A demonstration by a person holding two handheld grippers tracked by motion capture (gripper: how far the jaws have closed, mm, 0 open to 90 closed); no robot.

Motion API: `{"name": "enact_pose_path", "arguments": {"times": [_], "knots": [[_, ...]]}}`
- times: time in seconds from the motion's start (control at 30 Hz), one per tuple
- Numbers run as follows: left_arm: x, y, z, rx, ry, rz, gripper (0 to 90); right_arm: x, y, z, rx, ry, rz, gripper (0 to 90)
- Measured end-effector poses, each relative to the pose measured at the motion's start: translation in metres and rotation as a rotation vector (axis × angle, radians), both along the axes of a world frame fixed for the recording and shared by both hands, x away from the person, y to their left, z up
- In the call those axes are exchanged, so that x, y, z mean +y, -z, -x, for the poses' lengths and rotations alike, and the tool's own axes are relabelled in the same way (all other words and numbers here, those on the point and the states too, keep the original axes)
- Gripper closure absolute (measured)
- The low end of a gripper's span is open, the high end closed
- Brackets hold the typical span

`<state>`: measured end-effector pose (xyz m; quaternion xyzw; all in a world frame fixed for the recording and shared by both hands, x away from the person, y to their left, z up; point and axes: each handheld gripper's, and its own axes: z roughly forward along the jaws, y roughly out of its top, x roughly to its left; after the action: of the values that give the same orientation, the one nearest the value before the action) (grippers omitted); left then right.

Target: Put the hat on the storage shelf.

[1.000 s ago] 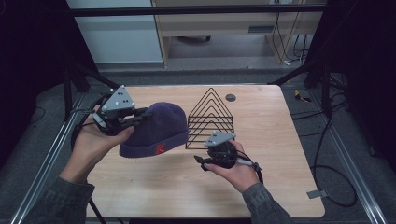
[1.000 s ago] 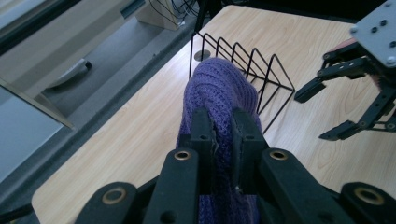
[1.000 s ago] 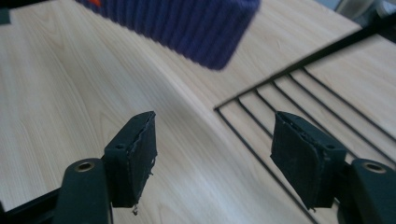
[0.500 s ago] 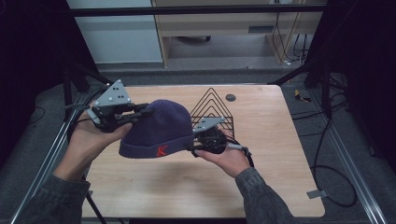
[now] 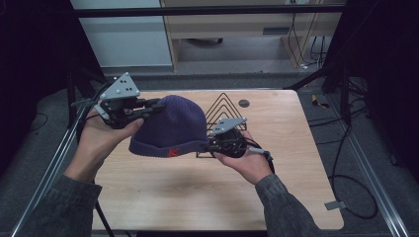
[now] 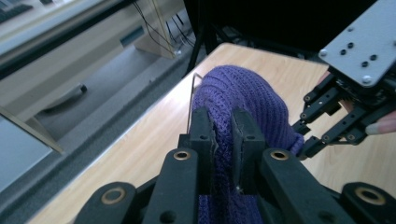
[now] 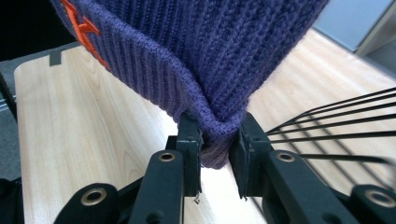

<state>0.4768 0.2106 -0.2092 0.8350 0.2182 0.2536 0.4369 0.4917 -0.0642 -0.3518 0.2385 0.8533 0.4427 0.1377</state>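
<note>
A purple knit beanie (image 5: 170, 128) with an orange letter on its cuff hangs above the wooden table (image 5: 197, 192), held between both grippers. My left gripper (image 5: 154, 105) is shut on the beanie's upper left side; in the left gripper view its jaws pinch a fold of the knit (image 6: 223, 135). My right gripper (image 5: 210, 144) has just closed its jaws and is shut on the cuff at the beanie's lower right corner (image 7: 217, 140). In the left gripper view the right gripper (image 6: 303, 140) shows at the beanie's far side.
A black wire rack (image 5: 225, 109) of nested triangles stands behind the beanie at the table's middle. A small dark round disc (image 5: 243, 103) lies near the far edge. Metal frame rails (image 5: 365, 168) flank the table, with cables on the floor to the right.
The right gripper rose from the table to the beanie's cuff and closed on it. The beanie lifted a little and now hangs between both grippers.
</note>
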Motion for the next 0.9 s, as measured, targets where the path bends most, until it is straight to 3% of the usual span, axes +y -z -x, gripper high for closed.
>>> {"name": "enact_pose_path", "arguments": {"times": [0.07,0.2,0.4,0.57,0.9], "knots": [[-0.004,-0.007,-0.003,-0.008,-0.001,0.013,80.5,-0.002,-0.005,0.0,-0.005,0.005,0.005,75.1],[-0.02,-0.025,-0.013,-0.028,0.008,0.041,80.4,-0.02,-0.034,-0.005,-0.045,0.039,0.015,75.2],[-0.038,-0.031,-0.031,-0.039,0.003,0.061,80.3,-0.047,-0.053,-0.017,-0.067,0.098,0.03,75.2],[-0.053,-0.029,-0.04,-0.058,0.003,0.041,80.2,-0.066,-0.056,-0.025,-0.061,0.132,0.026,75.2],[-0.08,-0.03,-0.054,-0.071,0.006,0.036,80.1,-0.081,-0.054,-0.033,-0.055,0.169,0.049,75.2]]}}
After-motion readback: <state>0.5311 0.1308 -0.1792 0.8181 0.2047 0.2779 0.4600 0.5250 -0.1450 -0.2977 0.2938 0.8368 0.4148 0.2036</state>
